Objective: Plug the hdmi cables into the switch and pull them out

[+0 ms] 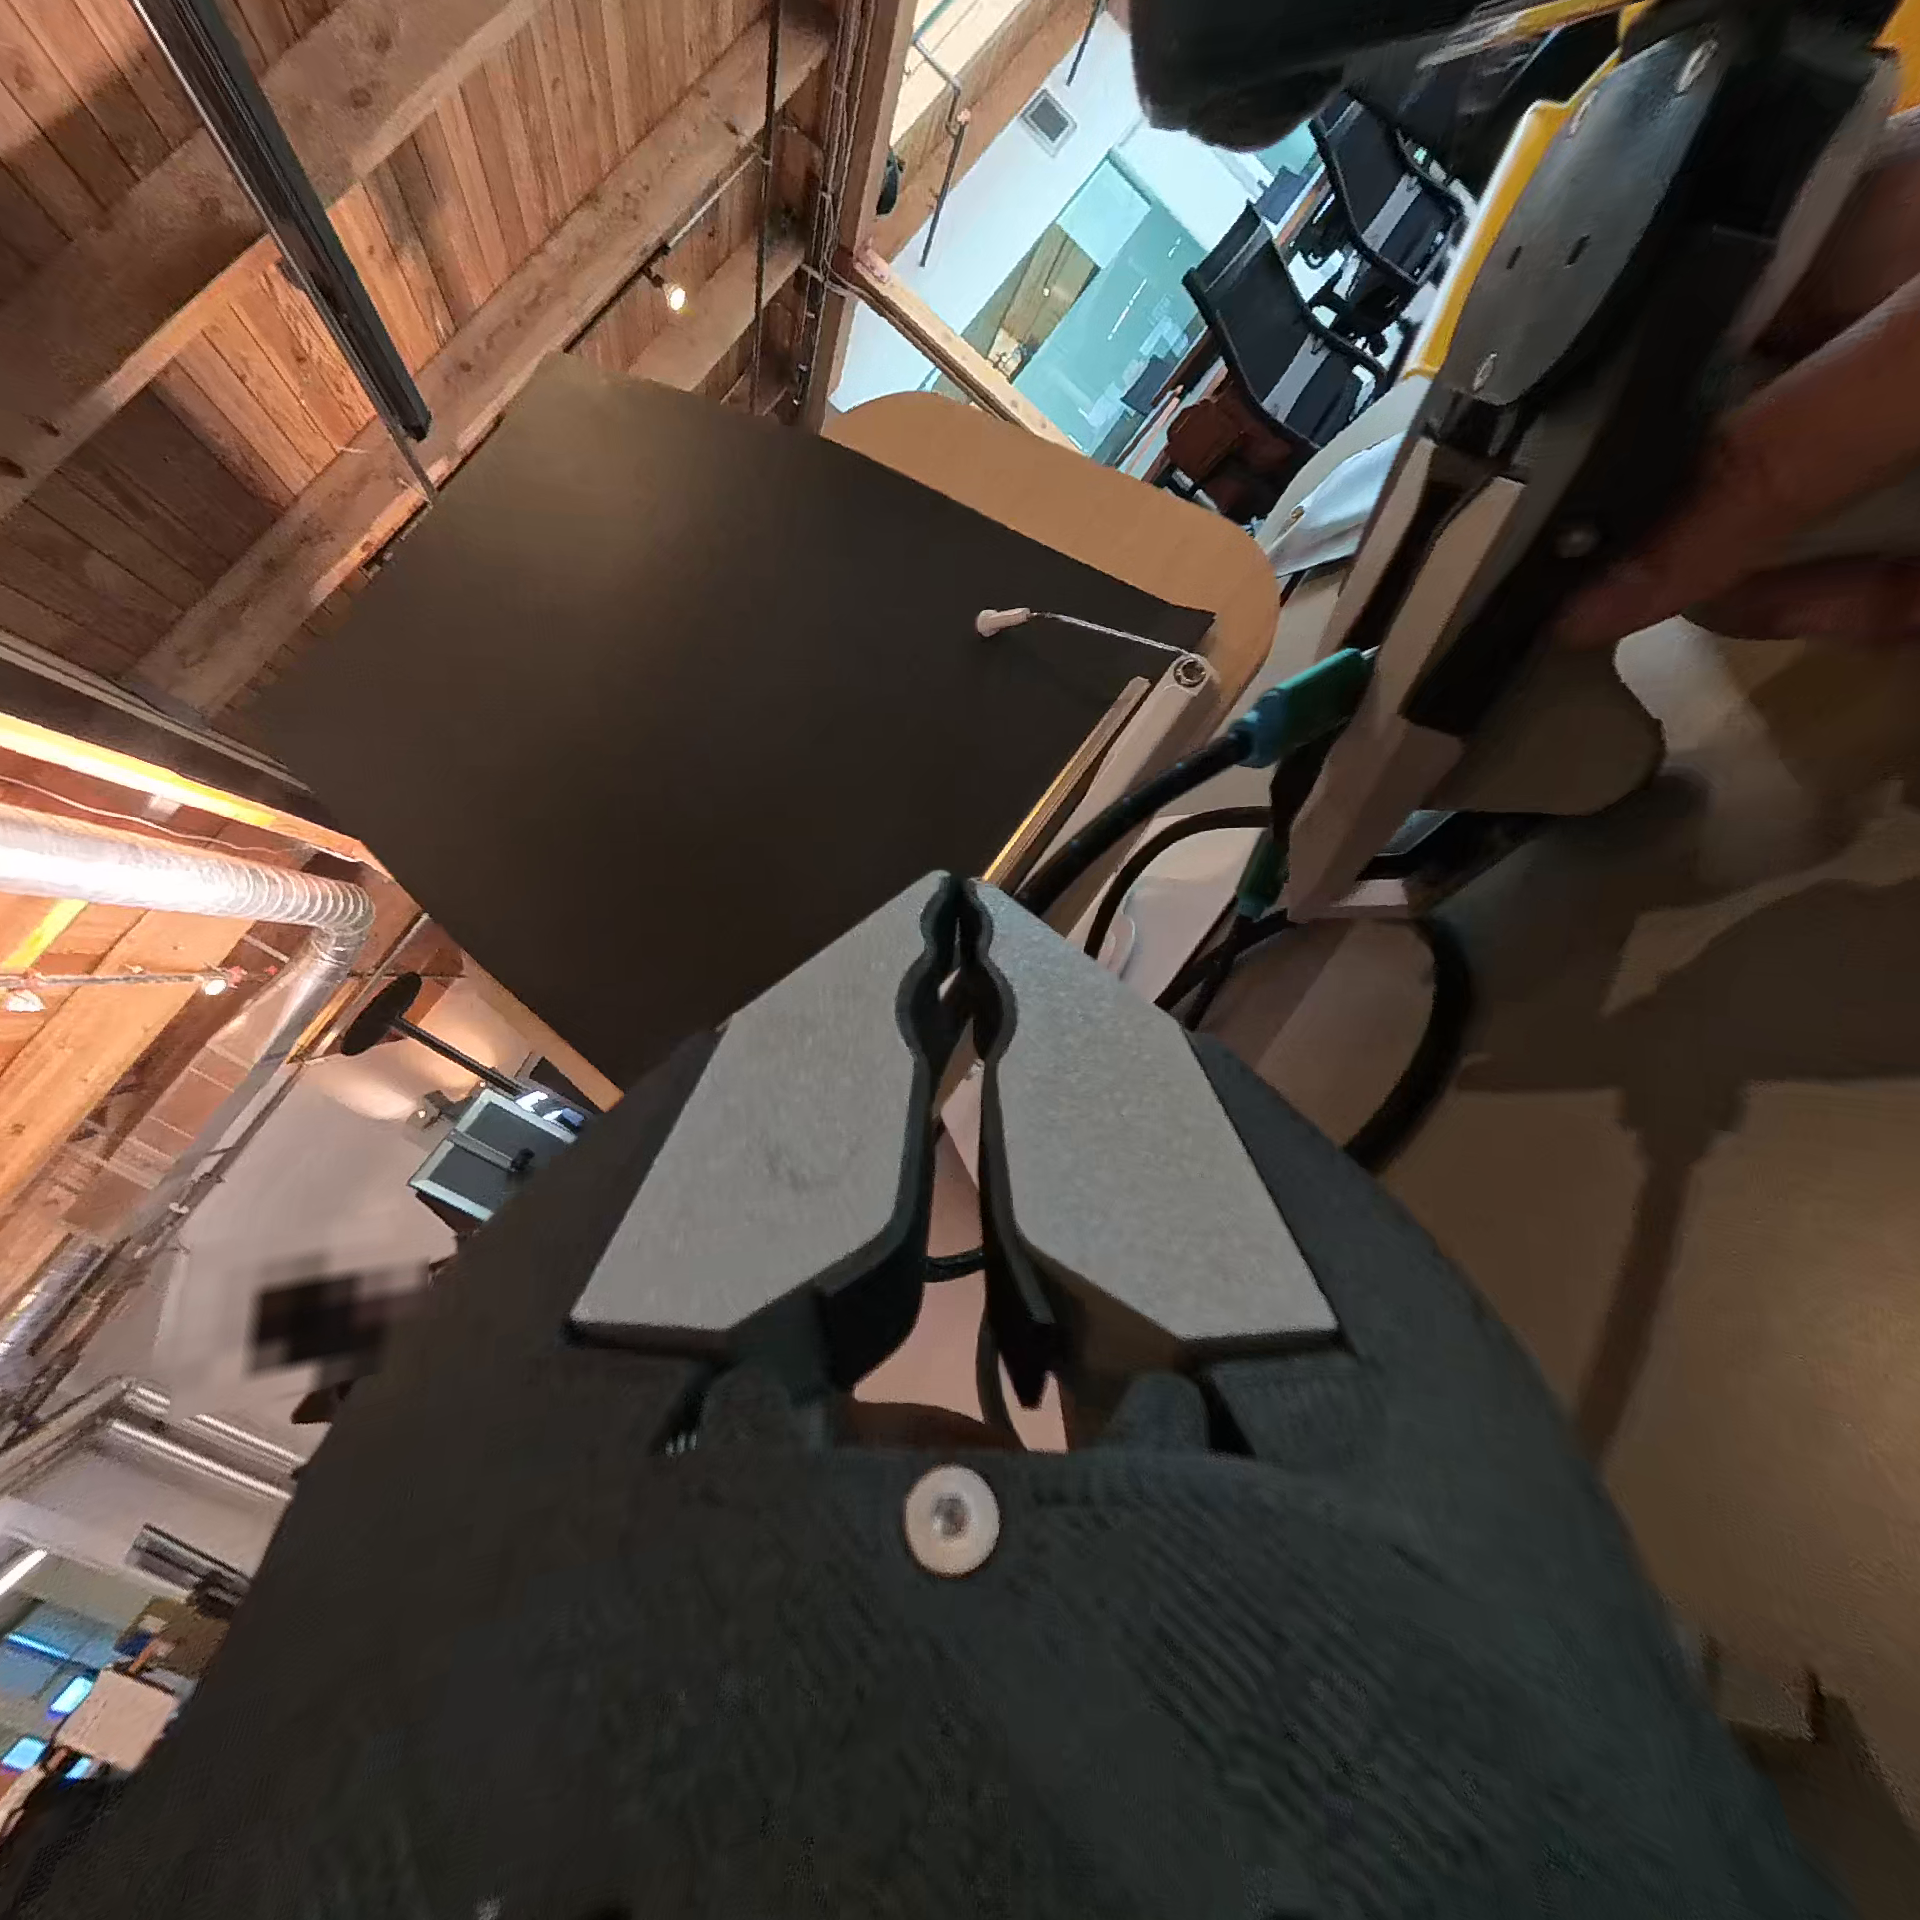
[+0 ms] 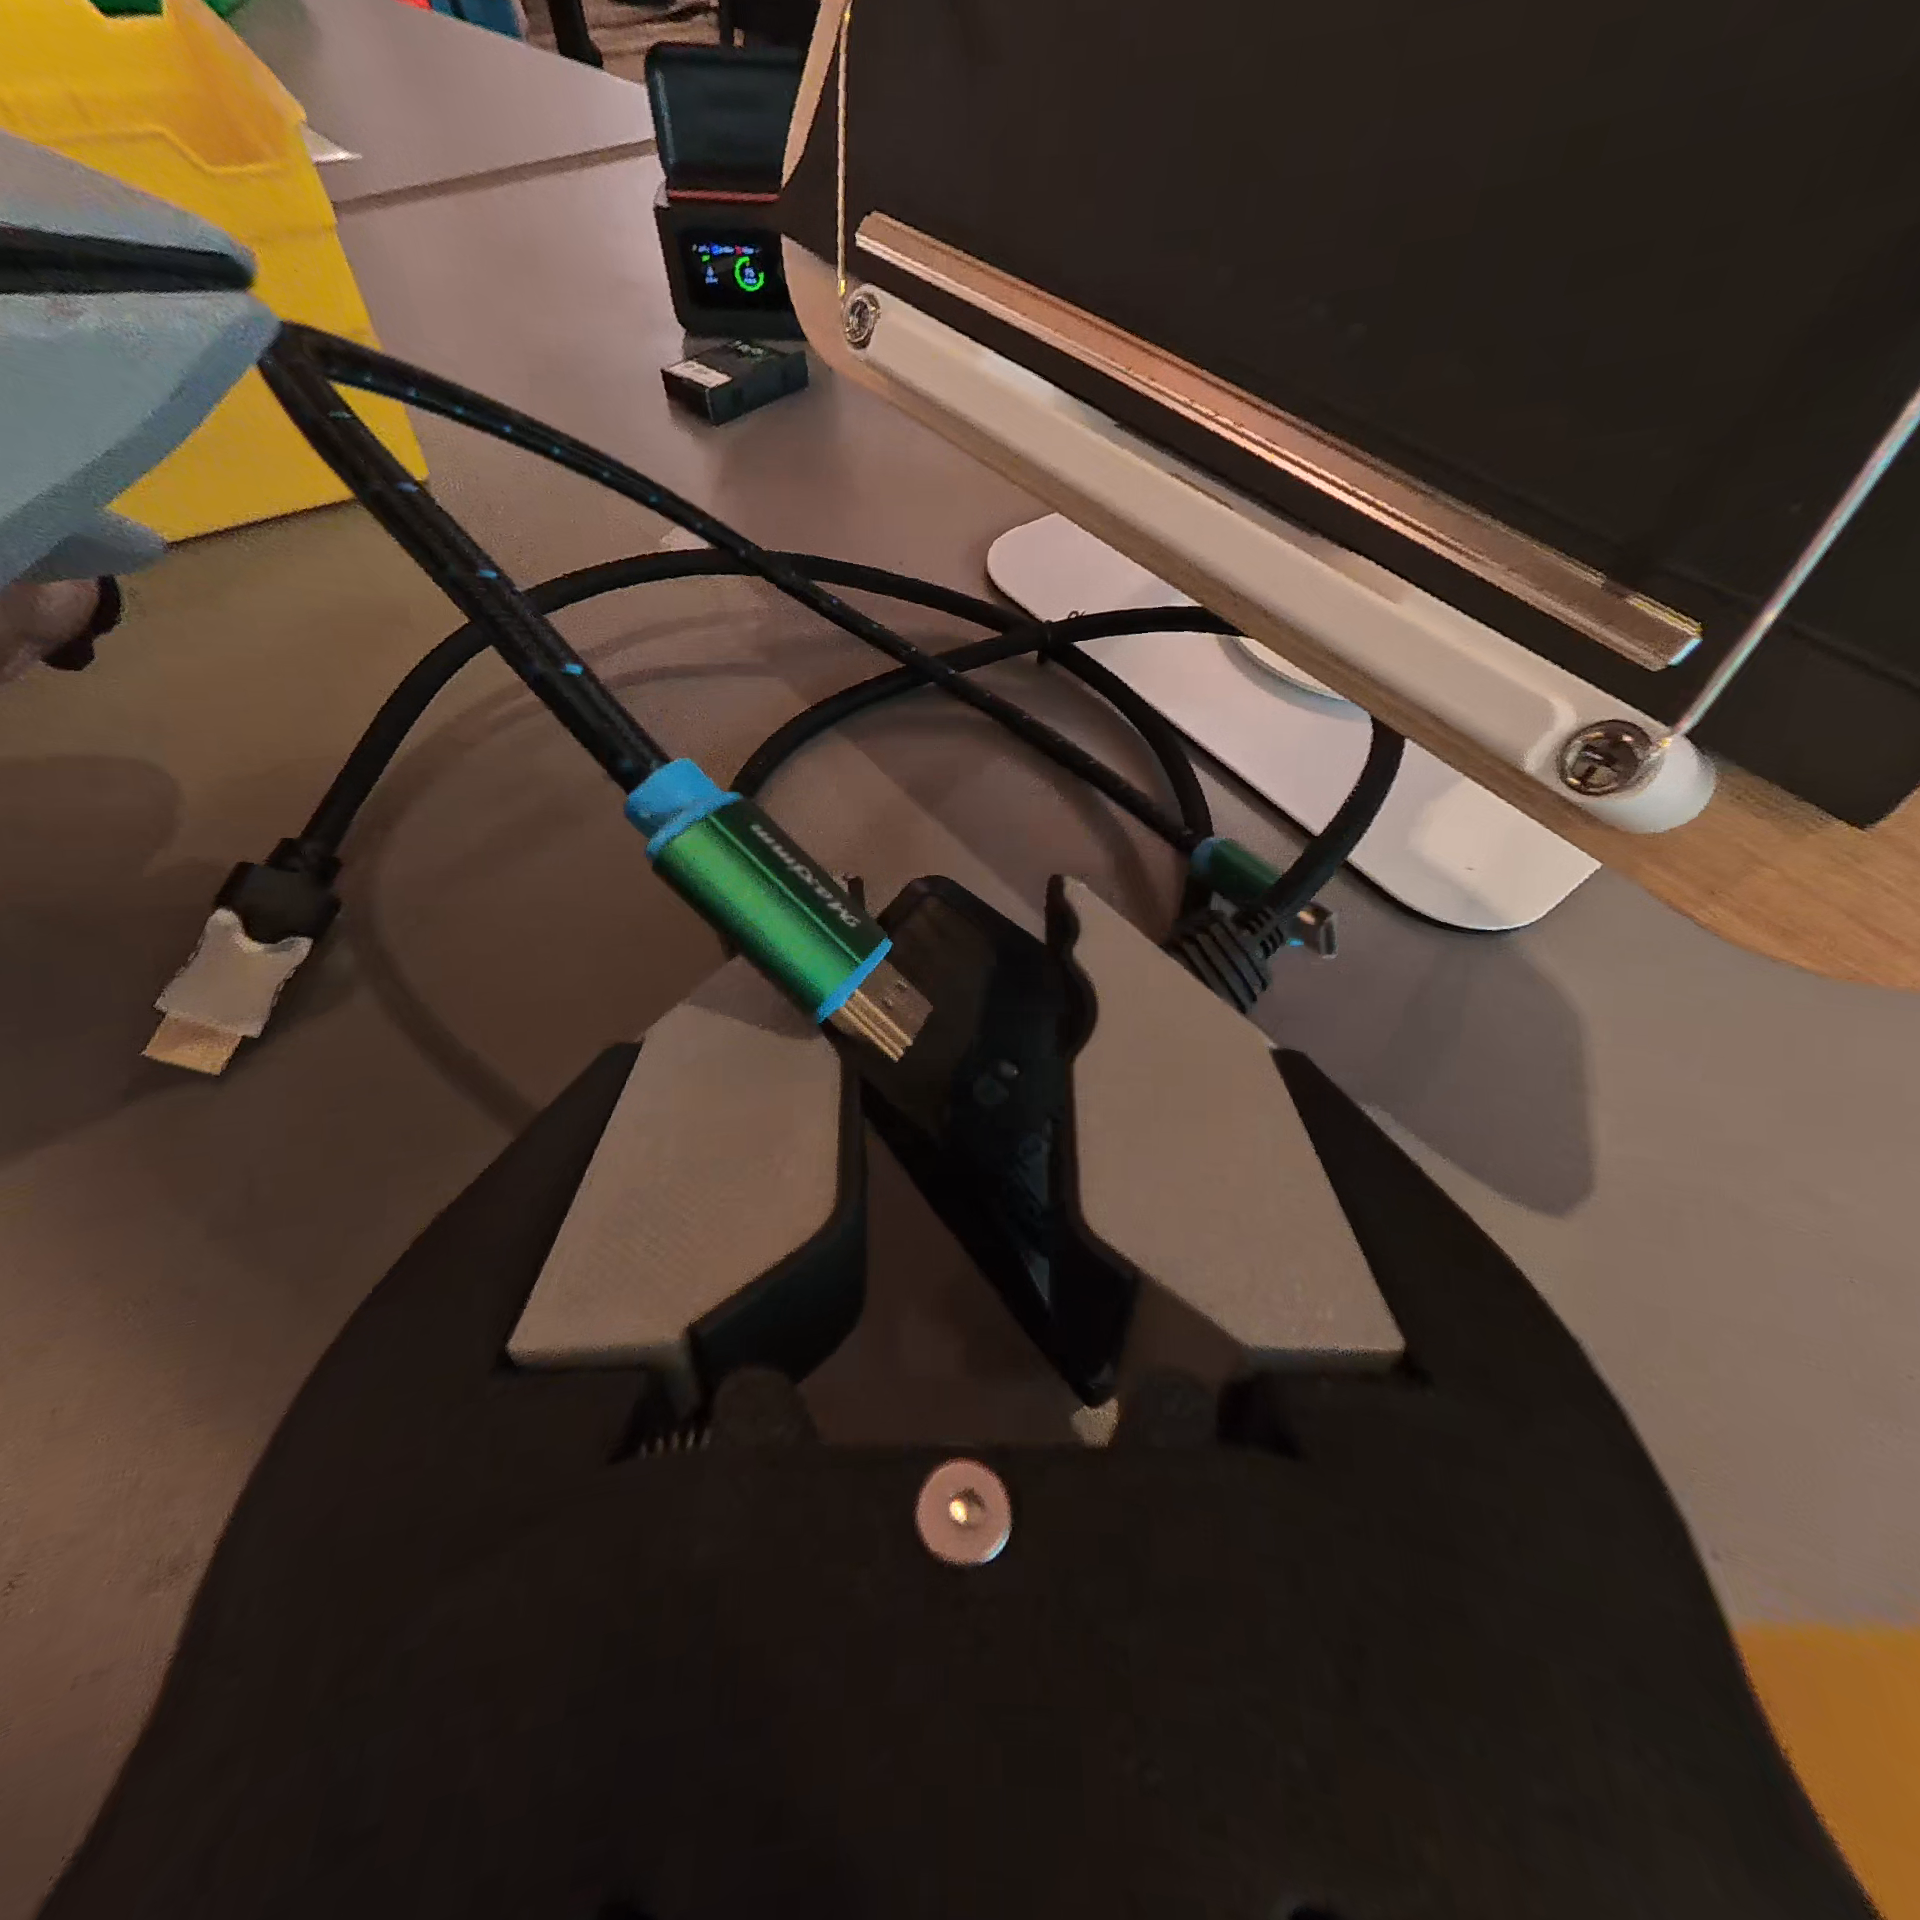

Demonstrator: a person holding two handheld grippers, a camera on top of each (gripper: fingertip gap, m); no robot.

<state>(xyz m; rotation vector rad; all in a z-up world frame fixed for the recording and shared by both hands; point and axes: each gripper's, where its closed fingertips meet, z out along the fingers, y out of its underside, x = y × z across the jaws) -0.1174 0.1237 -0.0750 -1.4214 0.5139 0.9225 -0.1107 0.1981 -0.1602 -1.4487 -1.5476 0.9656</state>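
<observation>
The right gripper (image 2: 966, 997) has its jaws clamped on a small black switch (image 2: 982, 1049), held tilted above the grey surface (image 2: 1558, 1091). A green HDMI plug (image 2: 774, 914) with blue collars hangs with its metal tip at the switch's upper end; whether the tip is seated in a port or only touching is hard to tell from this angle. Its braided black cable (image 2: 488, 582) runs up to the left gripper (image 2: 135, 343), whose jaws are closed on the cable. A second cable's silver plug (image 2: 234, 982) lies loose on the surface to the left, and another green plug (image 2: 1231, 868) lies near the white stand (image 2: 1455, 842) of a dark panel (image 2: 1351, 260). In the left wrist view, the left gripper (image 1: 958, 904) points upward past the panel's edge.
</observation>
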